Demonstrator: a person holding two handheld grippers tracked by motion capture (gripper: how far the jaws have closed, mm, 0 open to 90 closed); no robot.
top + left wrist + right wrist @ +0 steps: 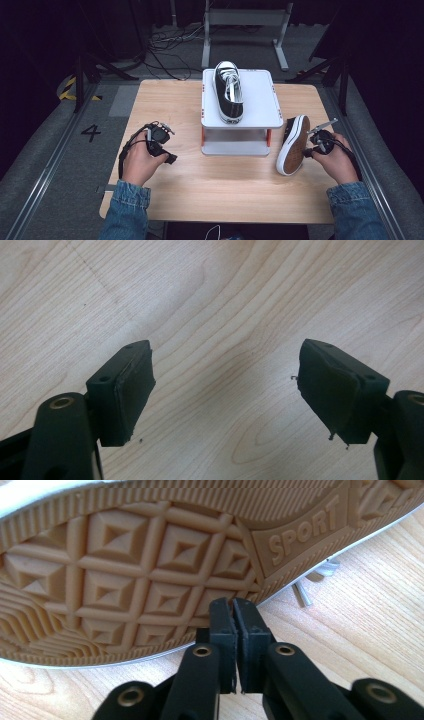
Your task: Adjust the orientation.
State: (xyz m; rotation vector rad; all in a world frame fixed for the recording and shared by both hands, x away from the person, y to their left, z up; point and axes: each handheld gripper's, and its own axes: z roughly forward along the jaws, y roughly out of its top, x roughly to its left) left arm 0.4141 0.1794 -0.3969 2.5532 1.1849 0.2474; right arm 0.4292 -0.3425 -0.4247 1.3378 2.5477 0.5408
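High view, sneaker (293,145) on its side, sole facing right tool (311,148), toe seemingly nearest

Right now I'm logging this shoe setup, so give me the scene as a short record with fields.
surface: wooden table
stand: white two-level rack at table centre
shoe on rack: black sneaker, upright
second shoe: tipped on its side right of rack, tan sole showing
right gripper: shut, tips at the sole's edge
left gripper: open over bare wood
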